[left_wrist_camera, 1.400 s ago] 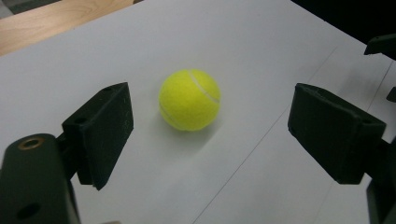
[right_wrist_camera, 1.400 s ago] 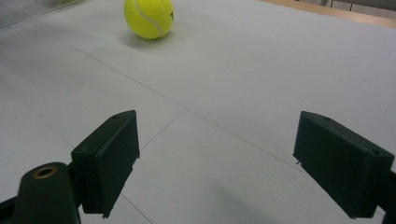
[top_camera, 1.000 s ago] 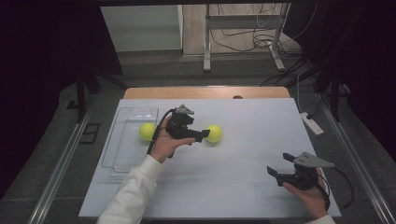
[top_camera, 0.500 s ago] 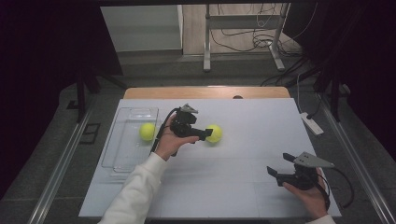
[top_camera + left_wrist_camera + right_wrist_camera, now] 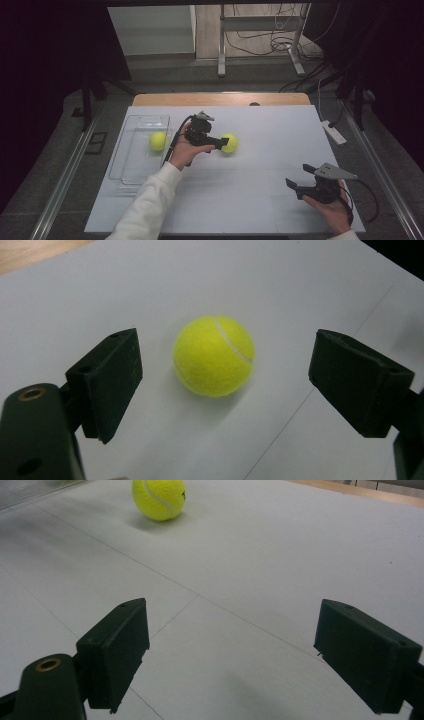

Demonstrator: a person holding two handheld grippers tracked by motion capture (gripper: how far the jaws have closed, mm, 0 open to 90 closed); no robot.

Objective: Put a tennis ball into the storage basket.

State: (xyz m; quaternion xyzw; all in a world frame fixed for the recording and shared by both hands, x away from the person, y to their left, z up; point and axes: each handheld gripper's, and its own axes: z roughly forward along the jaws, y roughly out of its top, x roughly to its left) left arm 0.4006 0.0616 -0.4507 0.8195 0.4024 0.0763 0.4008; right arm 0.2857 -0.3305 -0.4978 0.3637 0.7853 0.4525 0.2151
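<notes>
Table [image 5: 260, 200], white-topped, faint seam lines across it; landmark for all entries. Clear tray [image 5: 131, 165] at the table's left edge, walls hard to make out, one tennis ball [image 5: 158, 141] inside. Left gripper [image 5: 220, 143] at table centre, jaws spread wide either side of the second tennis ball [image 5: 214, 355], pads clear of it. That ball: yellow-green felt, white curved seam, resting on the table surface. Right gripper [image 5: 296, 184] near the table's front right corner, jaws wide, nothing between them; its hand [image 5: 330, 212] cut off by the frame edge.
</notes>
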